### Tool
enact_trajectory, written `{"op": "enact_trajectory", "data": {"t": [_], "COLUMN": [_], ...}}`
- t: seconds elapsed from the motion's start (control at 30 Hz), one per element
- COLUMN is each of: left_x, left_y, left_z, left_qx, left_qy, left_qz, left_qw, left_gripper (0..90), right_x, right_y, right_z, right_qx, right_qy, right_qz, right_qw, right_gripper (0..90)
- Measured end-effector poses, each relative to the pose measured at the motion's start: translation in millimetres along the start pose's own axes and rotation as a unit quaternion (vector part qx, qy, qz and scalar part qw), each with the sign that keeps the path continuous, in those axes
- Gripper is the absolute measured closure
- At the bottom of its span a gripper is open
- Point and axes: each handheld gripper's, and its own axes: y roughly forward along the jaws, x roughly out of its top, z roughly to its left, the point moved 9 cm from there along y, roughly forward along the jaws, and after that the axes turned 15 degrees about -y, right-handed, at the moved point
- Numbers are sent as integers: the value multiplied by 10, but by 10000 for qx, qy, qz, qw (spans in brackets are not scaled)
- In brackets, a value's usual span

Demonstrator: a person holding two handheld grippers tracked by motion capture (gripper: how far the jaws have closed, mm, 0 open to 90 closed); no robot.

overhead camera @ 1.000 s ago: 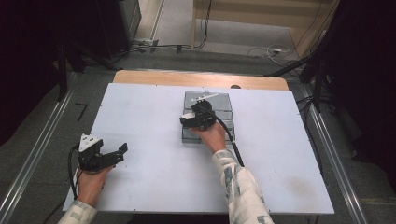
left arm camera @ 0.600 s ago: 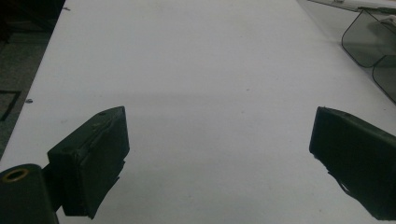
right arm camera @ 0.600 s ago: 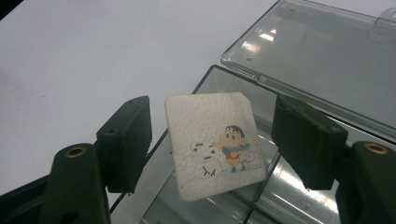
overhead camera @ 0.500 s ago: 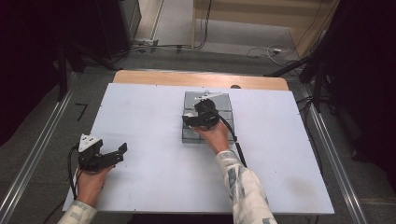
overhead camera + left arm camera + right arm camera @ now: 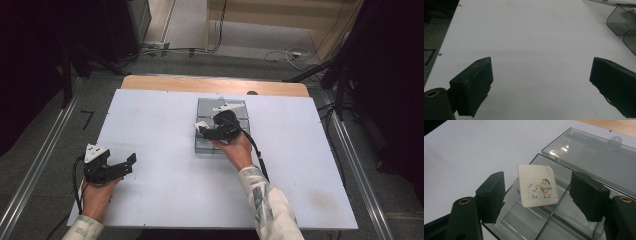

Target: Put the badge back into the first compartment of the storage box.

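The white table [image 5: 165,125] carries a clear compartment box [image 5: 222,107] at its middle, lid open toward the far edge. Compared with a second ago, the right gripper [image 5: 207,131] has lifted slightly and shifted over the box's near-left corner; the left gripper [image 5: 127,162] has stayed at the near-left edge, jaws spread wide with nothing between them. In the right gripper view a small white square card [image 5: 537,185] with a cartoon figure stands tilted over a compartment between the jaws; whether the pads press it, I cannot tell.
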Motion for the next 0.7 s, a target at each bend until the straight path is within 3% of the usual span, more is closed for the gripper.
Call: {"op": "enact_trajectory", "data": {"t": [0.37,0.7], "left_x": [-9,-15], "left_y": [6,10], "left_z": [-2,-4], "left_qx": [14,24], "left_qy": [15,18], "left_qz": [14,24], "left_qw": [10000,10000], "left_gripper": [52,52], "right_x": [-144,-278], "right_y": [-174,-358], "right_z": [83,83], "right_qx": [98,46], "right_qy": [-100,-216], "right_qz": [-156,-222], "right_qw": [9998,9995], "right_gripper": [259,242]}}
